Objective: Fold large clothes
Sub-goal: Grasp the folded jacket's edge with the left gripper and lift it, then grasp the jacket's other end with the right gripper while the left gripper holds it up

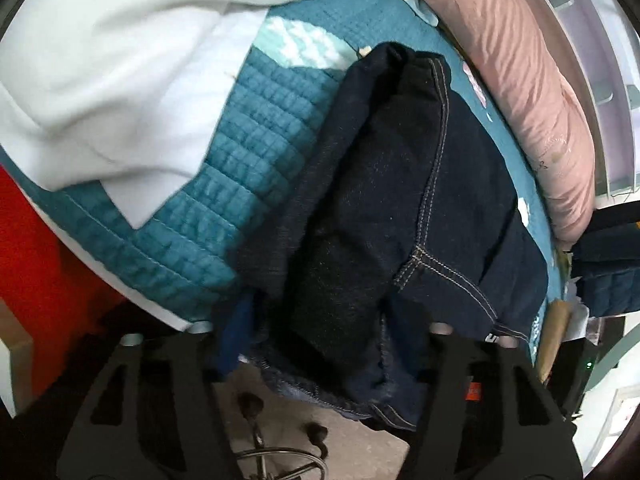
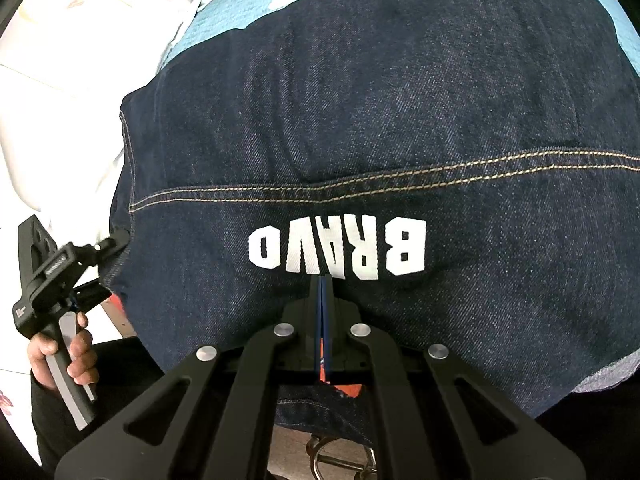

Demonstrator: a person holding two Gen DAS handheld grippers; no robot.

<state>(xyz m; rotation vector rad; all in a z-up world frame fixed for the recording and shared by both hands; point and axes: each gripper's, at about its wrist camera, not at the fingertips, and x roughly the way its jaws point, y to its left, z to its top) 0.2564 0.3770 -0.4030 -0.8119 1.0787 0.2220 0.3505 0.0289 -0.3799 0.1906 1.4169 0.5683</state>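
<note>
The dark denim jacket (image 2: 360, 128) lies spread back-up on the teal quilted bedspread (image 1: 224, 184), its white "BRAVO" lettering (image 2: 336, 250) reading upside down from the near edge, a double-stitched seam just beyond the lettering. The right gripper (image 2: 322, 292) is fully closed just below the lettering, its pads pinched together at the jacket's near hem; whether cloth is actually caught between them I cannot tell. To the lettering's left, the left gripper (image 2: 108, 258) (held in a hand (image 2: 60, 356) at the jacket's side edge) reaches into a bunched sleeve; the left wrist view shows thick folded denim between its fingers, yet contact is not visible. To fold well, I judge both grips should take all layers at matching points, lift together, and lay the side panel straight along the seam. A white duvet (image 1: 100, 80) and pink quilt (image 1: 532, 92) lie beyond the jacket.
</note>
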